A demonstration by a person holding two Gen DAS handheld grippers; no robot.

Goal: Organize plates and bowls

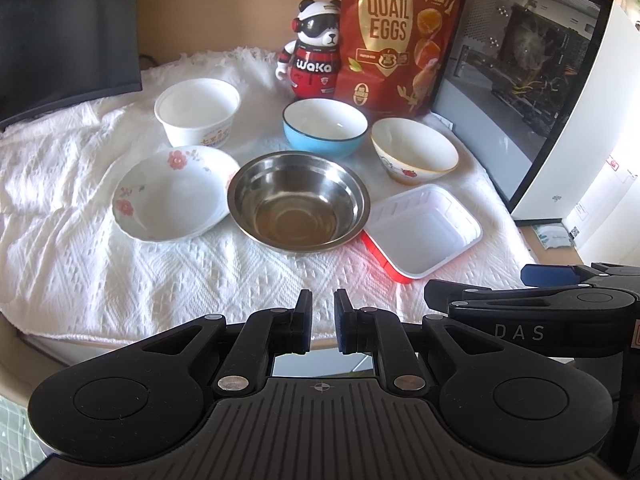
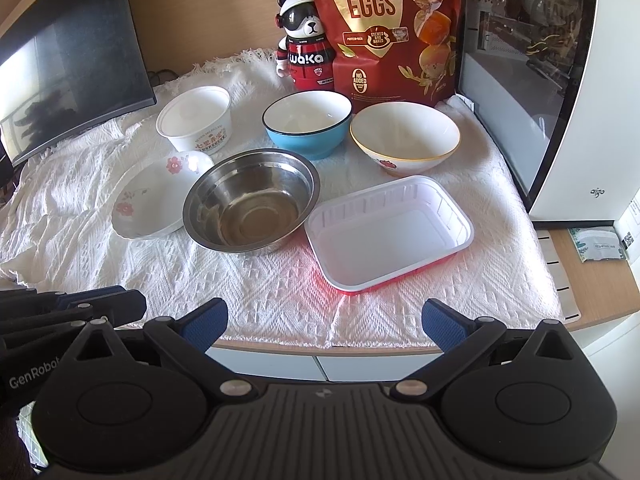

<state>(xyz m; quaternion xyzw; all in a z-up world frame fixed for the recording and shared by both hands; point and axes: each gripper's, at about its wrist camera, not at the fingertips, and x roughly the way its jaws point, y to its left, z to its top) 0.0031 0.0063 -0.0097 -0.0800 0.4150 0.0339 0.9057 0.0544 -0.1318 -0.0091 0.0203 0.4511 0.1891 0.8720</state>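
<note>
On a white cloth sit a steel bowl, a floral plate, a white paper bowl, a blue bowl, a yellow-rimmed bowl and a white rectangular tray with a red underside. My left gripper is nearly shut and empty, above the cloth's near edge. My right gripper is open and empty, in front of the tray.
A panda figure and a red quail-egg bag stand at the back. A monitor is on the left, a white PC case on the right.
</note>
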